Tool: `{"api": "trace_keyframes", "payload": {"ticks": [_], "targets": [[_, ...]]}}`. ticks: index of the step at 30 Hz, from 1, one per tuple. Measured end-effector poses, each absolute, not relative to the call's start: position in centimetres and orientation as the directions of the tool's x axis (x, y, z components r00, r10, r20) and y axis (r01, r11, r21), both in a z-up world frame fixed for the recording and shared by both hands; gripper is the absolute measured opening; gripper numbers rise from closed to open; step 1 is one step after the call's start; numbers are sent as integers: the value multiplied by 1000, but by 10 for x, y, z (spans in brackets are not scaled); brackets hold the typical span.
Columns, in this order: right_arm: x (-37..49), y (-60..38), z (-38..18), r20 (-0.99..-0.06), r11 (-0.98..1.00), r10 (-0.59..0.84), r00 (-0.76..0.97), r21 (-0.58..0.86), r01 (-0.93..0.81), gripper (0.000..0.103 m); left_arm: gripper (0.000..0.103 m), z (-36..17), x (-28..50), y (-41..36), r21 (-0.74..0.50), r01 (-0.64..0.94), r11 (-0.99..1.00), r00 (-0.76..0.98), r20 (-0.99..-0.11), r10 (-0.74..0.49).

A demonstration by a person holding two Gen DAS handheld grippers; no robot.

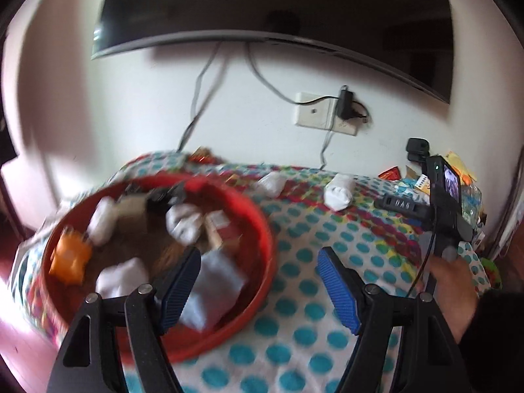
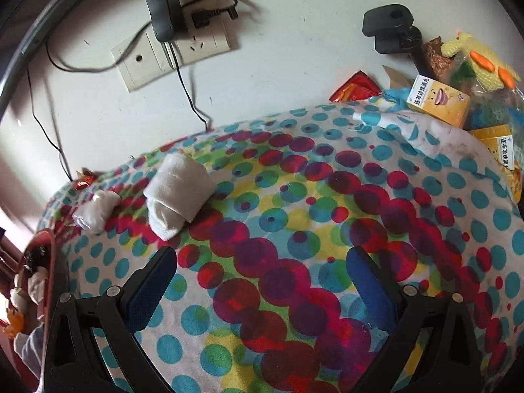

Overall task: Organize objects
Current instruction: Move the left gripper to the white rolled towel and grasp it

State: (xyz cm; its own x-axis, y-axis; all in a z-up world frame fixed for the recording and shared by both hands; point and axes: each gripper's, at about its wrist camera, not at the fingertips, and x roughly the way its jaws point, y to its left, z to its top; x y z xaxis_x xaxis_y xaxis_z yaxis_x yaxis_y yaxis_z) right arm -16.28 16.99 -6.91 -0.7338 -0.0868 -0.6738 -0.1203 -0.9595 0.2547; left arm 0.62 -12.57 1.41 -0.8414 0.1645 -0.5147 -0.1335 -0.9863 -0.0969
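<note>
Our left tongs (image 1: 258, 281) hang open and empty beside the red bowl (image 1: 262, 226). Our right tongs (image 2: 262, 281) are open and empty too. The white roll (image 2: 178, 193) lies ahead-left of them, nearer, long side slanting.

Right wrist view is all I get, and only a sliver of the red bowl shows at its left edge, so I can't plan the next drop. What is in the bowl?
Observer: The left wrist view shows the red bowl holding several white rolled cloths, an orange packet and a small red box, all blurred.
Operator: Is the left gripper carrying anything?
Observer: No. The left gripper is open with nothing between its pads, over the bowl's near rim and the dotted cloth.
Operator: What hangs above the wall socket?
Observer: A dark flat screen on the wall, with cables dropping from it.
</note>
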Motion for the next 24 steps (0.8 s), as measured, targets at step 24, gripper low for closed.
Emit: {"api": "trace_keyframes", "payload": {"ticks": [24], "targets": [[-151,196,-73,-581,-886,-178,-794,446,-127,103,76,-51,-251,55,21,-416,-909,-625,-733,269]]}}
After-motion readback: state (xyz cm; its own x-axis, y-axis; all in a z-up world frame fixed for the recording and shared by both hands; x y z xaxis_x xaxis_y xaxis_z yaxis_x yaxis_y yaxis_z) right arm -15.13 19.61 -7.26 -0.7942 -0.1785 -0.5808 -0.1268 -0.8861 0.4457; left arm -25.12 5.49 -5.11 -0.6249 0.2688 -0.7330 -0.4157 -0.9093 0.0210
